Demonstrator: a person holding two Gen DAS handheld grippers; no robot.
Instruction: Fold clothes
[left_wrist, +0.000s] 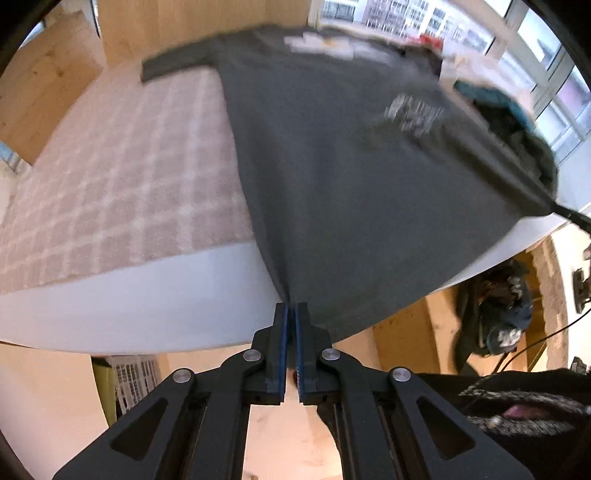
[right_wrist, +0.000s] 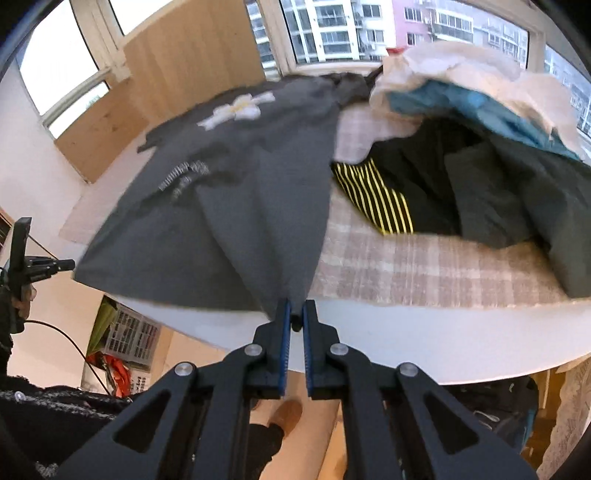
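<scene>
A dark grey T-shirt with a pale flower print and white lettering lies spread over the checked bed cover, its hem hanging past the near edge. My left gripper is shut on one hem corner, the cloth pinched between the blue pads. In the right wrist view the same T-shirt stretches toward my right gripper, which is shut on the other hem corner. The right gripper's tip shows at the far right edge of the left wrist view, pulling the hem taut. The left gripper appears at the left edge of the right wrist view.
A heap of unfolded clothes, teal, white, black and yellow-striped, fills the bed's right side. The bed has a white front edge. A white laundry basket stands on the wooden floor at the left. Windows run along the far wall.
</scene>
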